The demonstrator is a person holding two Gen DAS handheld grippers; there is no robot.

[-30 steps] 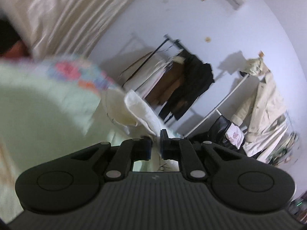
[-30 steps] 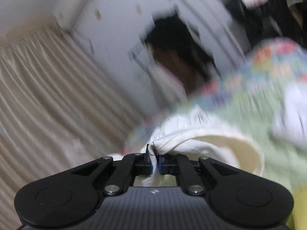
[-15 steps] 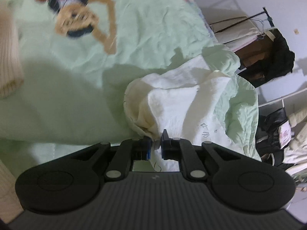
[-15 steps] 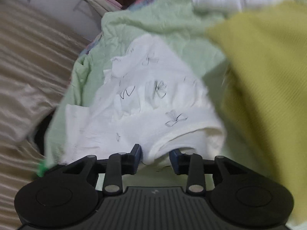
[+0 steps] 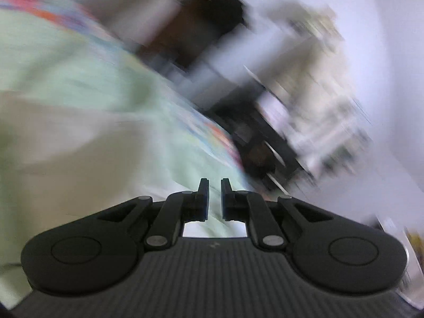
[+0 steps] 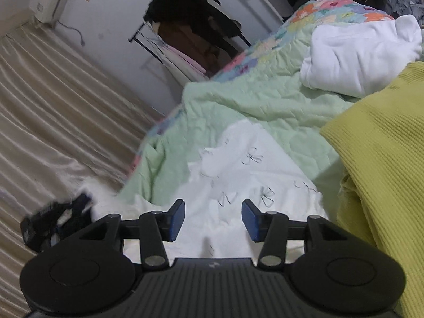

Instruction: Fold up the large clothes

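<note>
A white garment with small black bow prints (image 6: pixel 238 175) lies folded on the pale green quilt (image 6: pixel 251 100). My right gripper (image 6: pixel 214 218) hangs open just above its near edge, holding nothing. In the left wrist view the picture is heavily blurred; my left gripper (image 5: pixel 214 198) has a narrow gap between its fingers with nothing in it, over the green quilt (image 5: pixel 87 84). The white garment does not show clearly in that view.
A yellow-green knit garment (image 6: pixel 379 175) lies at the right and a bunched white garment (image 6: pixel 357 53) beyond it. A clothes rack with dark clothes (image 6: pixel 190 26) stands by the wall. Beige curtains (image 6: pixel 53 111) hang at the left, with a dark object (image 6: pixel 53 222) below them.
My right gripper has opened wider and drawn back from the white garment, which lies flatter. My left gripper has let go of the garment and swung up and away fast.
</note>
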